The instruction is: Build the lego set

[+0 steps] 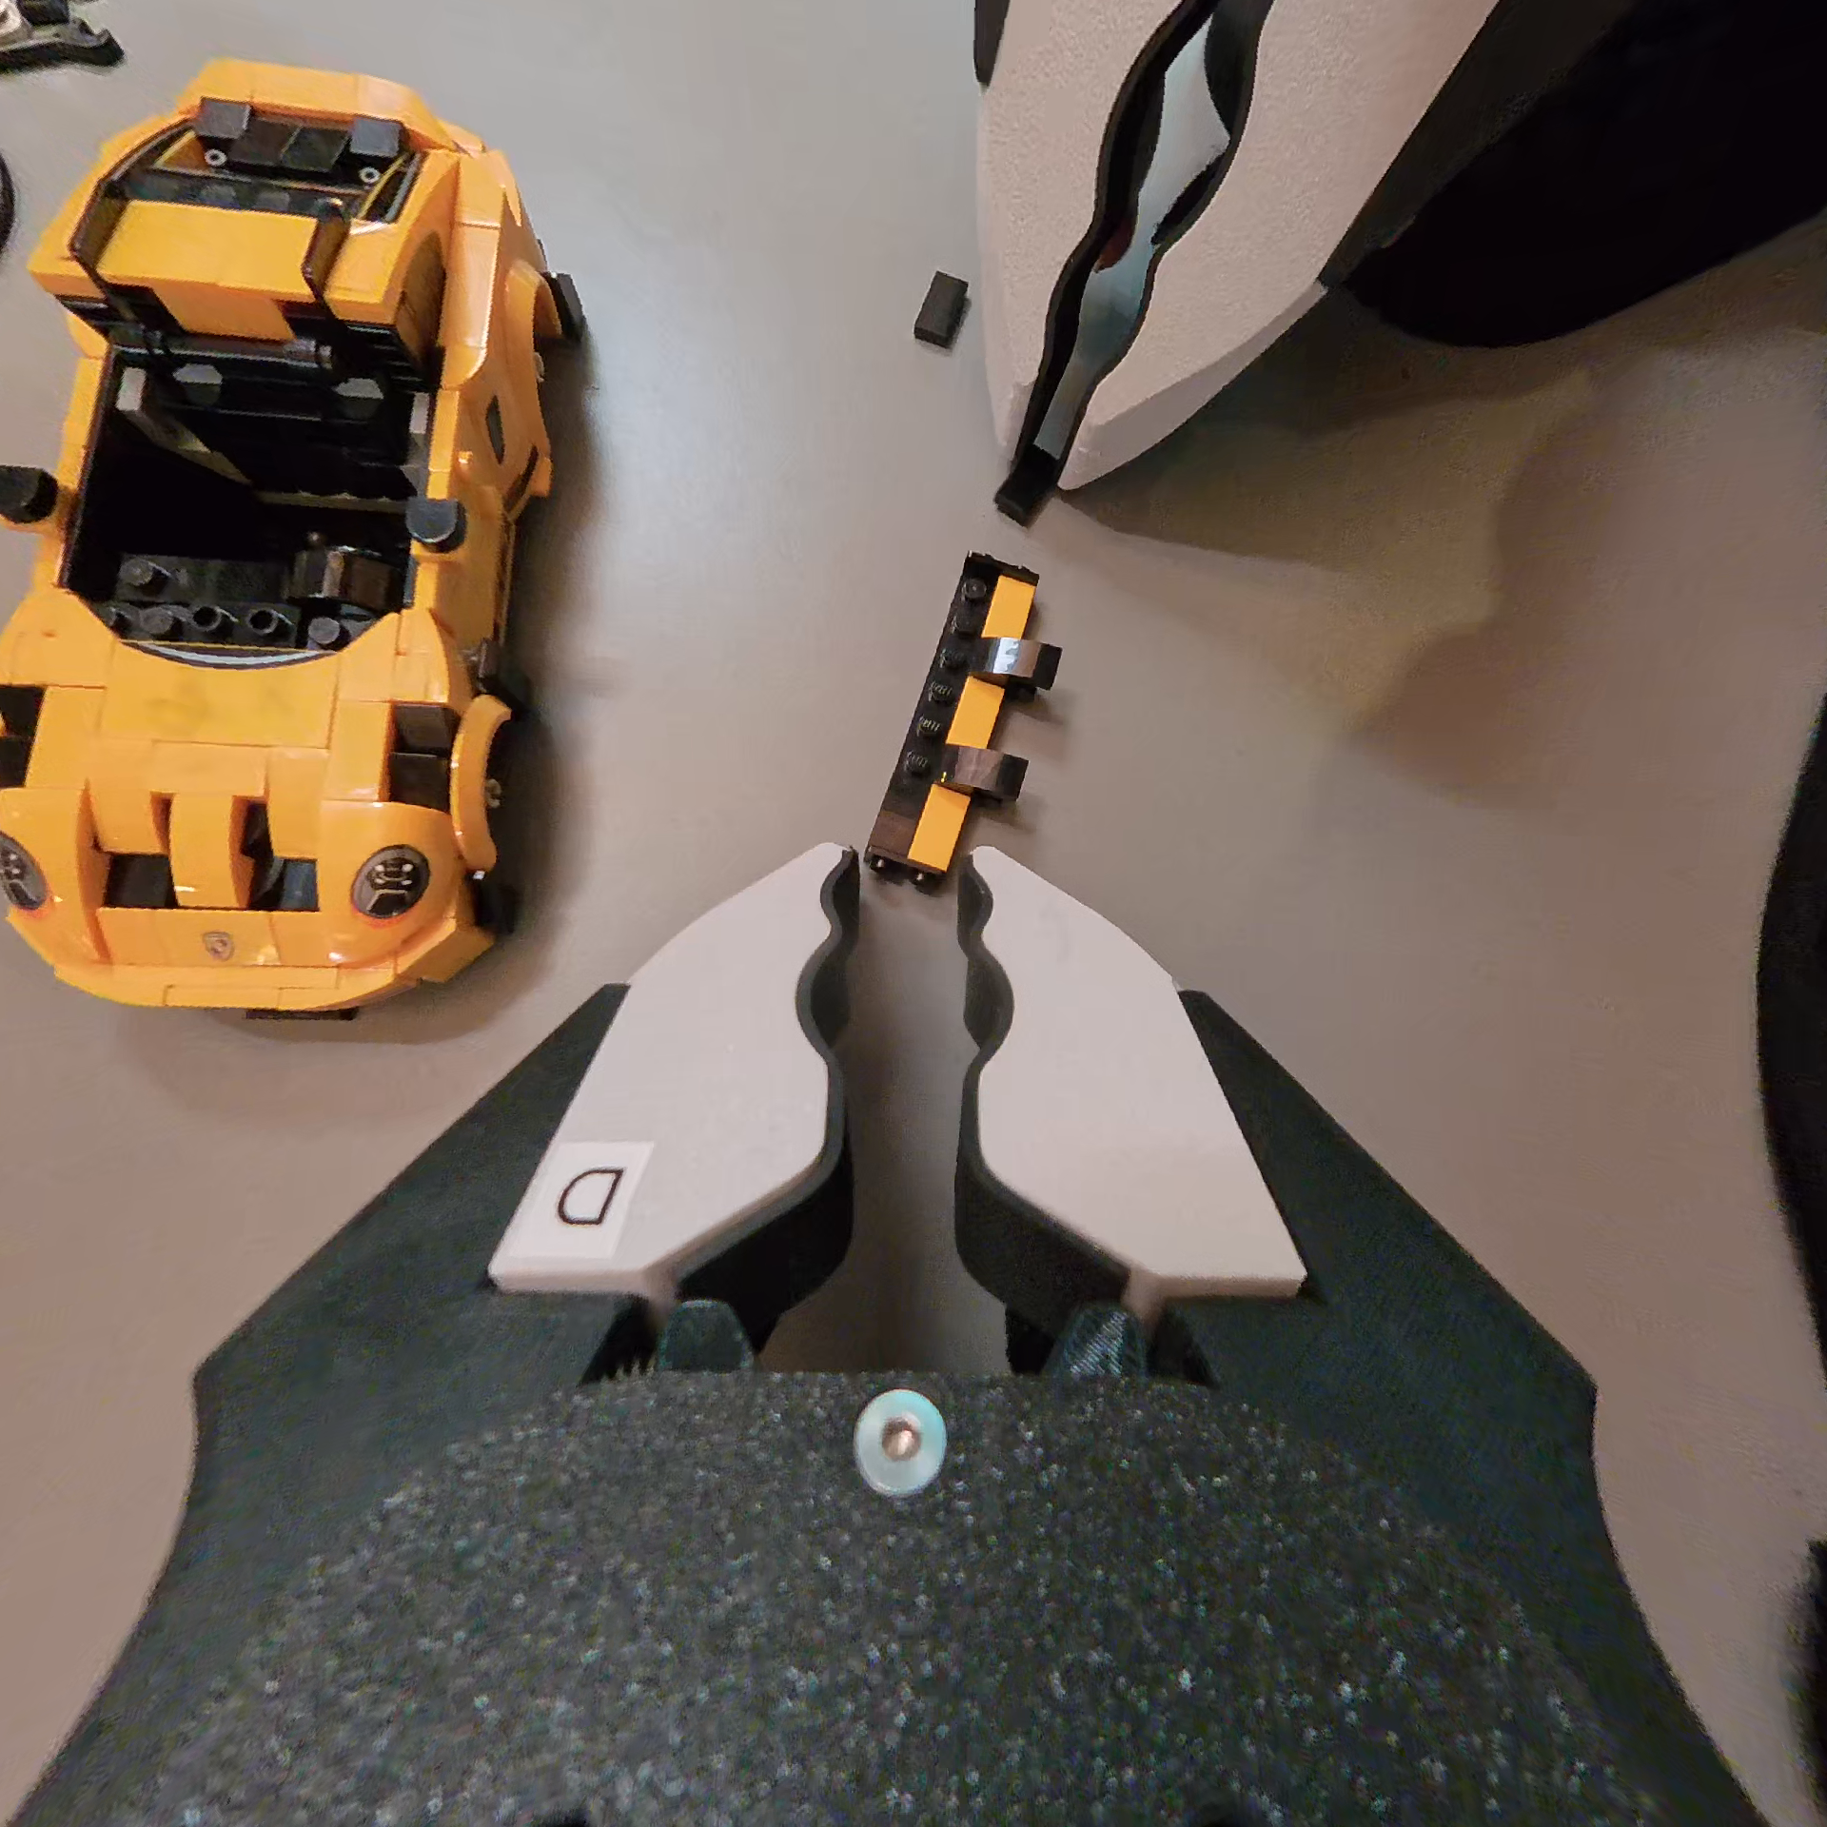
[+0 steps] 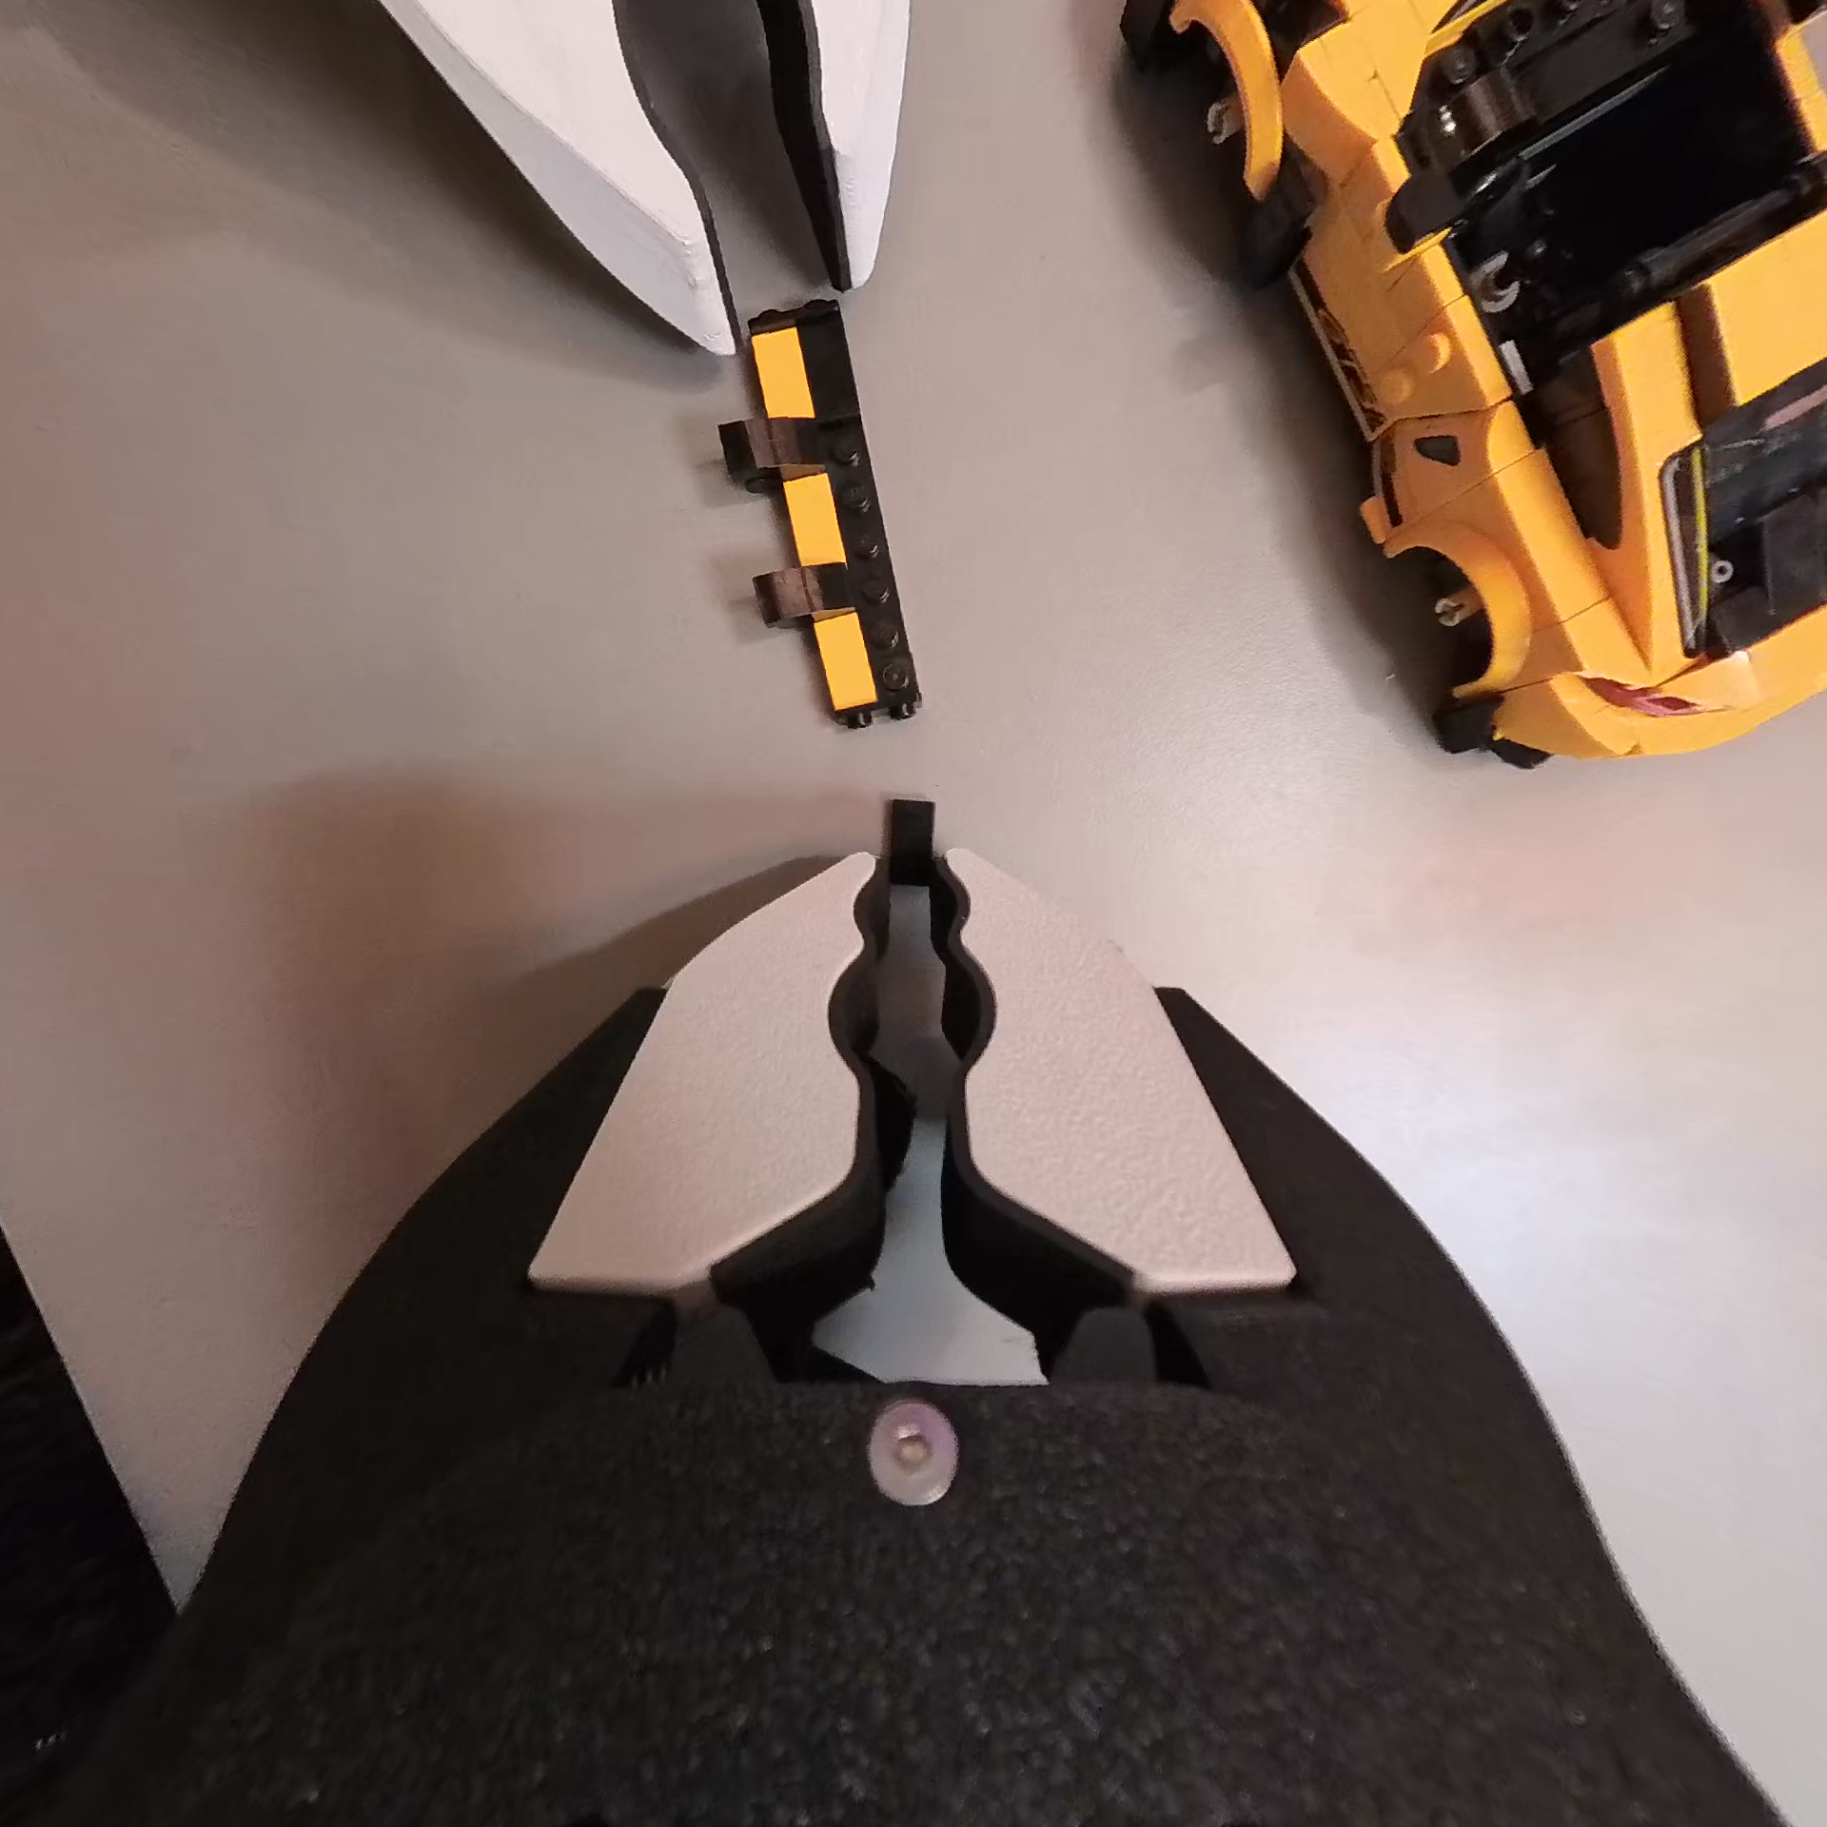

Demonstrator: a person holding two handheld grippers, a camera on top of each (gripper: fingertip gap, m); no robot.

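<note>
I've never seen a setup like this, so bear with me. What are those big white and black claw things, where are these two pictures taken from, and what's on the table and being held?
The claws are two hand-held grippers, each with two white fingers; a person works one in each hand. A camera sits on each gripper looking along its fingers, so one picture is the left gripper's view and the other the right's.

On the grey table stands a mostly built yellow toy car. Between the grippers lies a long black strip with yellow tiles and two dark clips. A small loose black piece lies farther off.

The left gripper is open and empty, its tips at one end of the strip. The right gripper is shut on a small black brick, pointing at the other end. Probably that brick goes onto the strip.
</note>
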